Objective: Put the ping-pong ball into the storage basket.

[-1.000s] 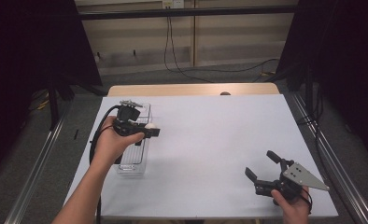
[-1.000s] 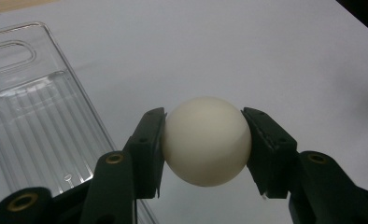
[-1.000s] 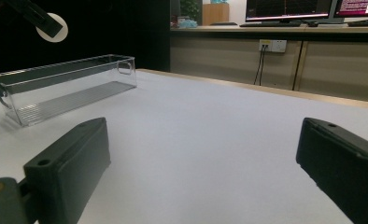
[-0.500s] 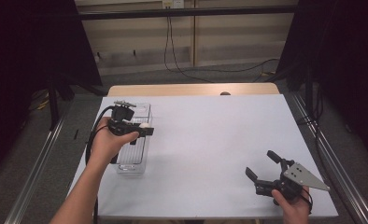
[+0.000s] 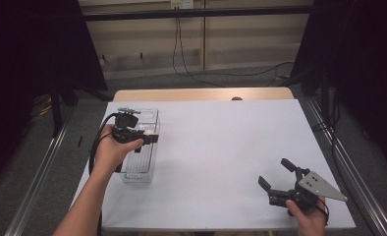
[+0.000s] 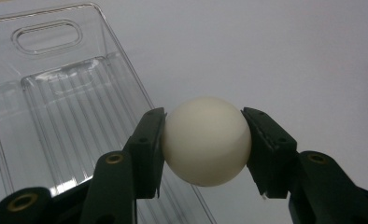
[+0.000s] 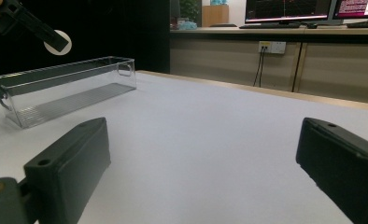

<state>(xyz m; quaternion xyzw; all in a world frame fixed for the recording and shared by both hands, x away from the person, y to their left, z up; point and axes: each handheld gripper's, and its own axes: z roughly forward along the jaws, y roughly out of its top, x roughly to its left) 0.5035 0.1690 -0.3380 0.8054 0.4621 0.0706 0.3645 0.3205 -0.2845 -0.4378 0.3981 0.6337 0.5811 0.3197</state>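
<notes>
1. The left gripper (image 6: 203, 126) holds a white ball (image 6: 205, 140) between its two black jaws; the pads press on both sides of the ball.
2. In the high view, this gripper (image 5: 150, 137) is at about 9 o'clock on the table (image 5: 231, 147), and the ball (image 5: 147, 132) is in the air above the right edge of a clear plastic tray (image 5: 140, 174).
3. In the left gripper view, the tray (image 6: 56, 107) lies below and at 10 o'clock from the ball. It has a ribbed floor and an oval handle hole in the far wall.
4. The right gripper (image 5: 275, 177) is near the table edge at about 5 o'clock. Its jaws stand wide apart with nothing between them.
5. In the right gripper view, the tray (image 7: 65, 88) is far away at 10 o'clock, and the ball (image 7: 60, 42) is above it.
</notes>
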